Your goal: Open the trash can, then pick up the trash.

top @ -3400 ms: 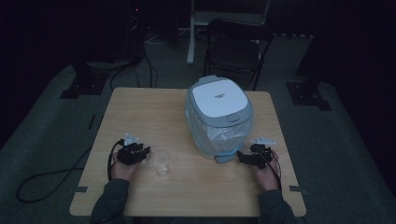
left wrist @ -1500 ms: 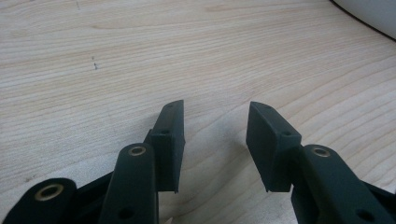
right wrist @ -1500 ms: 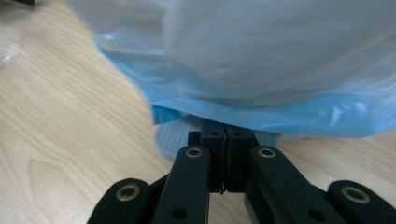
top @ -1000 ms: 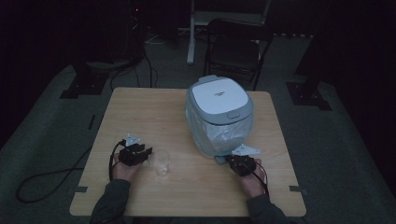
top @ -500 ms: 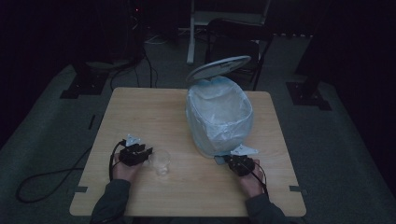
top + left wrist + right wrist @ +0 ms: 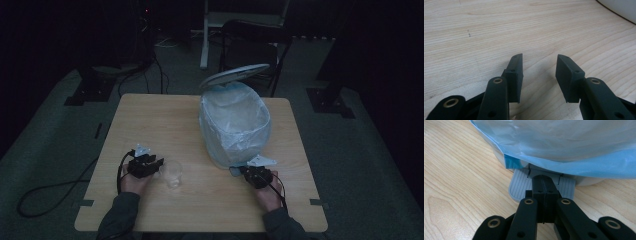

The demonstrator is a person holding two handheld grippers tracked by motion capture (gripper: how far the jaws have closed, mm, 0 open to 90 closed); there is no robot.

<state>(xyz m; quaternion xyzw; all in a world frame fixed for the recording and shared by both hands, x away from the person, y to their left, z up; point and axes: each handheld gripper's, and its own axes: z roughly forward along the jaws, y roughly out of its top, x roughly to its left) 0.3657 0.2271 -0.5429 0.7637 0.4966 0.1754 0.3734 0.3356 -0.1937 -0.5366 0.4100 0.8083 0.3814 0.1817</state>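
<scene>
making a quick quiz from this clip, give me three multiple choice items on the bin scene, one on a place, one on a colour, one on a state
1. Where does the right gripper press?
A. on the bin's pedal
B. on the lid
C. on the cup

2. What colour is the bag lining the bin?
A. black
B. pale blue
C. red

3. How is the bin's lid?
A. shut flat
C. lying on the table
B. raised open

Answers:
1 A, the right gripper view shows the shut jaws resting on the ribbed grey pedal.
2 B, the plastic folded over the rim is translucent blue.
3 B, in the high view the lid tilts up behind the open bag.
</scene>
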